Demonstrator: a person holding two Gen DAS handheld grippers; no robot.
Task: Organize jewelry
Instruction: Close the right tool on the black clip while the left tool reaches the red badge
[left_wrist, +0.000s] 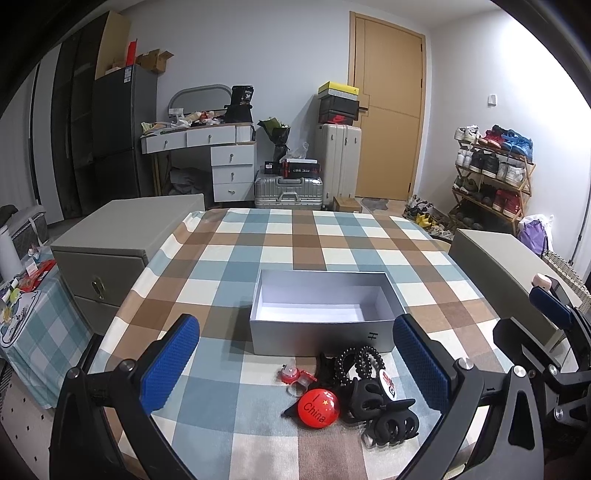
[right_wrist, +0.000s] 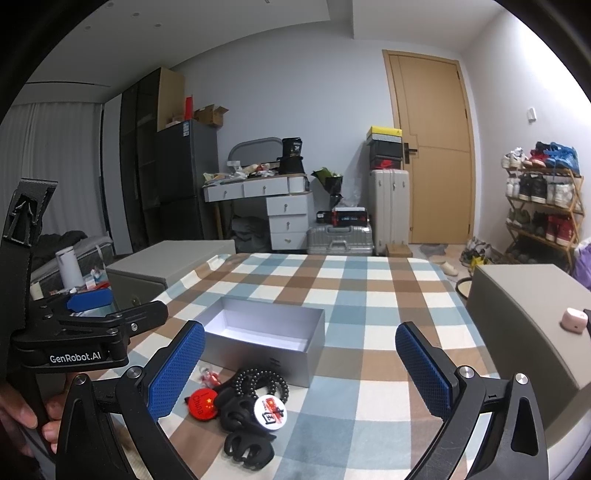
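From the left wrist, the left gripper gapes wide and empty above the jewelry pile, which lies between its jaws just before the silver box. From the right wrist, the right gripper stands equally wide and empty; the pile sits nearer its left finger.

Two wrist fisheye views, both low above the checked tablecloth, facing the far door, left view square behind the open grey box, right view from further right, both sharing box and table
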